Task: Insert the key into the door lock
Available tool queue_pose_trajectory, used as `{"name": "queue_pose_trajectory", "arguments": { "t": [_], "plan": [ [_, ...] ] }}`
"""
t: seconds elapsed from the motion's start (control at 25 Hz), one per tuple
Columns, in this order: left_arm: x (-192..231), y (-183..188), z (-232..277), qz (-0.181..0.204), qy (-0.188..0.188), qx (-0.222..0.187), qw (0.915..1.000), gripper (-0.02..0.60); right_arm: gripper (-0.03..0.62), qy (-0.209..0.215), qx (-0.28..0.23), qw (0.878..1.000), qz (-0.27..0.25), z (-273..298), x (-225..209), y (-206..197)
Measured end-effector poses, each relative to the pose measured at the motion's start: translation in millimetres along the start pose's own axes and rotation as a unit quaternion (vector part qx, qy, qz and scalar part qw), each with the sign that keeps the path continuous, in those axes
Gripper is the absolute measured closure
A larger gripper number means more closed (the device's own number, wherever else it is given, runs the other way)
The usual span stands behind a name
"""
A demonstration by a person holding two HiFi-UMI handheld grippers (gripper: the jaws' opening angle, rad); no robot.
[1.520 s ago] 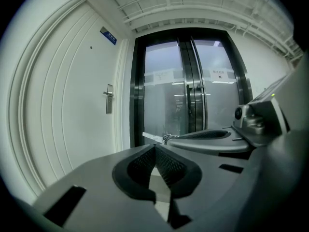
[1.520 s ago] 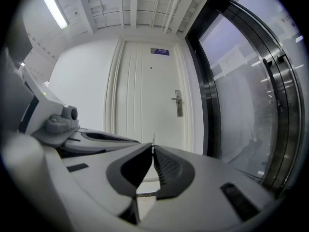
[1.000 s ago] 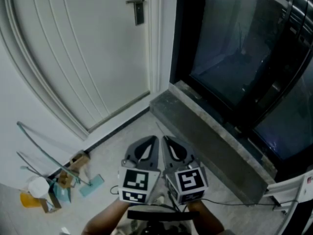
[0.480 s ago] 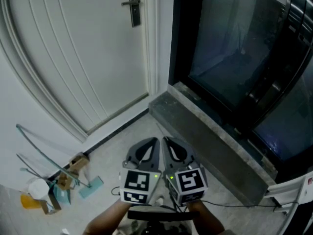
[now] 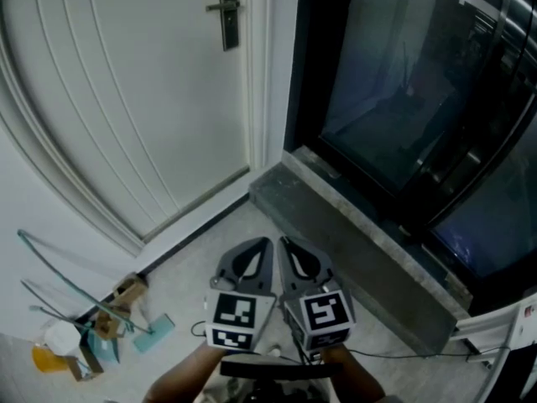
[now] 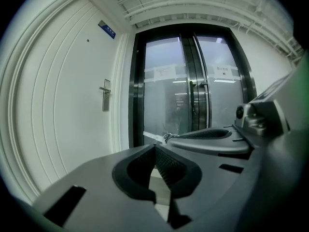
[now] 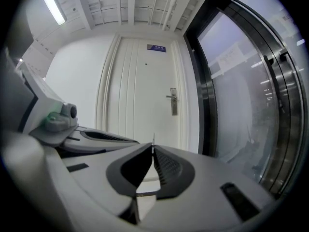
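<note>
The door lock (image 5: pixel 226 11), a dark metal plate with a lever handle, sits on the white door (image 5: pixel 126 99) far ahead of both grippers. It also shows small in the left gripper view (image 6: pixel 105 94) and in the right gripper view (image 7: pixel 173 101). My left gripper (image 5: pixel 263 243) and right gripper (image 5: pixel 285 242) are held side by side low in the head view, tips almost touching. The left jaws (image 6: pixel 154 147) are shut with nothing seen between them. The right jaws (image 7: pixel 153 147) are shut on a thin metal key (image 7: pixel 153 139), whose tip sticks out past them; its end is visible from the left gripper (image 6: pixel 167 137).
Dark glass doors (image 5: pixel 403 99) with a grey stone threshold (image 5: pixel 352 242) stand to the right of the white door. Scraps, a cup and bent rods (image 5: pixel 84 330) lie on the floor at the left. A thin cable (image 5: pixel 394 355) runs along the floor at the right.
The door lock has slid a little left and down in the head view, and the floor litter has drifted lower. Both grippers keep the same pose, side by side and shut.
</note>
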State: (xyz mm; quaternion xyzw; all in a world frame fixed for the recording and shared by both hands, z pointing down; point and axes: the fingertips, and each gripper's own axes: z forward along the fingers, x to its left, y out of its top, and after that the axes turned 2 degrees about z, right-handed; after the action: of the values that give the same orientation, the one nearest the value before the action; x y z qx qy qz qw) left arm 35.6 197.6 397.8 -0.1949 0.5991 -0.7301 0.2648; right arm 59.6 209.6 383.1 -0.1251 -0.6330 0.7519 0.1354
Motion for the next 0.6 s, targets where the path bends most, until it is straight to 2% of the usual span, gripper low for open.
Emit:
{"name": "queue_pose_trajectory", "arguments": {
  "t": [0.36,0.6],
  "plan": [
    [59.3,8.5,27.9,-0.002,-0.034,-0.005,0.9994,0.578,0.569,-0.036,0.009,0.999,-0.011,61.4,6.2,17.6],
    [100.7,9.4,33.5,-0.006,-0.043,-0.01,0.999,0.578,0.569,-0.047,0.007,0.999,-0.024,99.2,21.4,24.8]
  ]
}}
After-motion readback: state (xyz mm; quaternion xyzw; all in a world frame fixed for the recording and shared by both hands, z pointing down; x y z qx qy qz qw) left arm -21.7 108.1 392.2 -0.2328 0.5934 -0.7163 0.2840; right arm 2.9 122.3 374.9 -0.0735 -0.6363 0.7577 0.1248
